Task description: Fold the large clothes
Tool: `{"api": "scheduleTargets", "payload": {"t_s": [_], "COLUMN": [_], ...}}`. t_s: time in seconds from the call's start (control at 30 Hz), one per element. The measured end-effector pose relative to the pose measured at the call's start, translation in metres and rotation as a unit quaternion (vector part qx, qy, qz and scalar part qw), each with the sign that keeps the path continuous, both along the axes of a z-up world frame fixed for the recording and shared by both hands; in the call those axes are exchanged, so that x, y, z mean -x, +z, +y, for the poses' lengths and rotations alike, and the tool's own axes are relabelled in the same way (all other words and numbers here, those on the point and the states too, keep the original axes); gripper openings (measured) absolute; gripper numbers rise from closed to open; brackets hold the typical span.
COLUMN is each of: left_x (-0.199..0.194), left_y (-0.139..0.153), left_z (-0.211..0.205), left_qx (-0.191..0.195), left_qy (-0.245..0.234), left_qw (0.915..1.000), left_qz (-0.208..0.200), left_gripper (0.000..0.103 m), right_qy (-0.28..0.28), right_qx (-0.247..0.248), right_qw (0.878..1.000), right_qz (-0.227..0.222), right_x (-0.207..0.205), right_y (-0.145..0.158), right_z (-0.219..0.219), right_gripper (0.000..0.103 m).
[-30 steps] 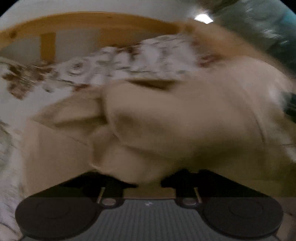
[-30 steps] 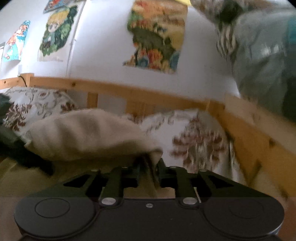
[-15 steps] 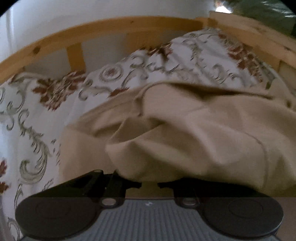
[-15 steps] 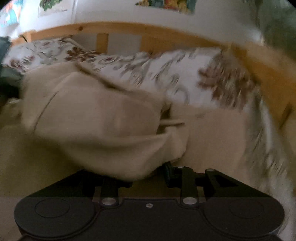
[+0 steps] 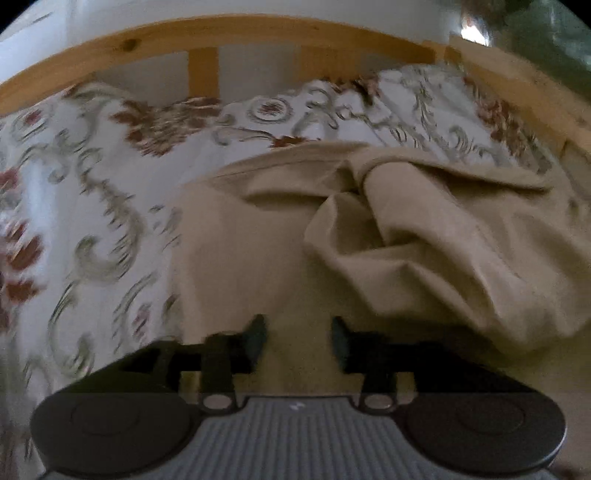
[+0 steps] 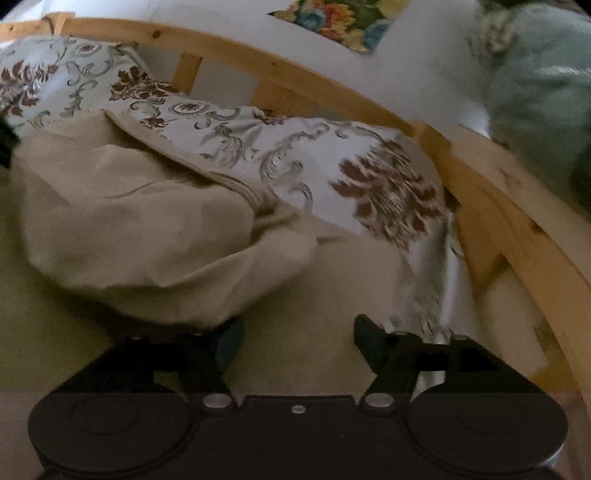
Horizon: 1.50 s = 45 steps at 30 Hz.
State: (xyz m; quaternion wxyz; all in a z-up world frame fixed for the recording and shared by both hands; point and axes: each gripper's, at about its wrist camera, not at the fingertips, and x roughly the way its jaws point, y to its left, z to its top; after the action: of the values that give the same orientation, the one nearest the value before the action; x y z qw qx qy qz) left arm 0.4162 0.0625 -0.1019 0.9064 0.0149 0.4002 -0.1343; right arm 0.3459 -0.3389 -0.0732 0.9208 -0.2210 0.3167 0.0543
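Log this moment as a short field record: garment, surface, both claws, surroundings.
garment: beige garment, bunched, a folded-over lump lying on its flatter part
surface: floral bedding under and behind the garment
left claw: open, just opened, nothing pinched, flat beige cloth beneath
right claw: open wide, just opened, garment's lump beside its left finger, not gripped
surroundings: wooden bed frame; wall poster
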Motion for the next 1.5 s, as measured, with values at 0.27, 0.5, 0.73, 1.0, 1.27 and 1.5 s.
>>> {"api": "scheduleTargets", "payload": {"t_s": [0.27, 0.5, 0.73, 1.0, 1.27, 1.5], "left_x": [0.009, -0.021, -0.005, 0.064, 0.181, 0.243], "left_y": [0.041, 0.008, 0.017, 0.065, 0.096, 0.079], "left_z": [0.006, -0.05, -0.02, -0.008, -0.009, -0.02], "left_qx": [0.062, -0.056, -0.013, -0.087, -0.073, -0.049], "left_qy": [0.039, 0.073, 0.087, 0.08, 0.025, -0.007], "left_qw": [0.9954, 0.9955, 0.996, 0.9902, 0.9931, 0.9987], "left_qz": [-0.063, -0.02, -0.012, -0.074, -0.088, -0.01], "left_gripper": [0.082, 0.086, 0.087, 0.099, 0.102, 0.102], "right_qy": [-0.051, -0.088, -0.057, -0.053, -0.005, 0.118], "right_qx": [-0.106, -0.022, -0.068, -0.023, -0.042, 0.044], "right_qw": [0.989, 0.996, 0.995, 0.992, 0.99, 0.992], "right_qz": [-0.088, 0.011, -0.052, -0.114, -0.133, 0.011], "right_x": [-0.014, -0.05, 0.018, 0.131, 0.237, 0.263], "right_y": [0.029, -0.025, 0.034, 0.095, 0.141, 0.092], "right_z": [-0.006, 0.023, 0.021, 0.051, 0.077, 0.109], "right_gripper": [0.086, 0.086, 0.096, 0.102, 0.102, 0.102]}}
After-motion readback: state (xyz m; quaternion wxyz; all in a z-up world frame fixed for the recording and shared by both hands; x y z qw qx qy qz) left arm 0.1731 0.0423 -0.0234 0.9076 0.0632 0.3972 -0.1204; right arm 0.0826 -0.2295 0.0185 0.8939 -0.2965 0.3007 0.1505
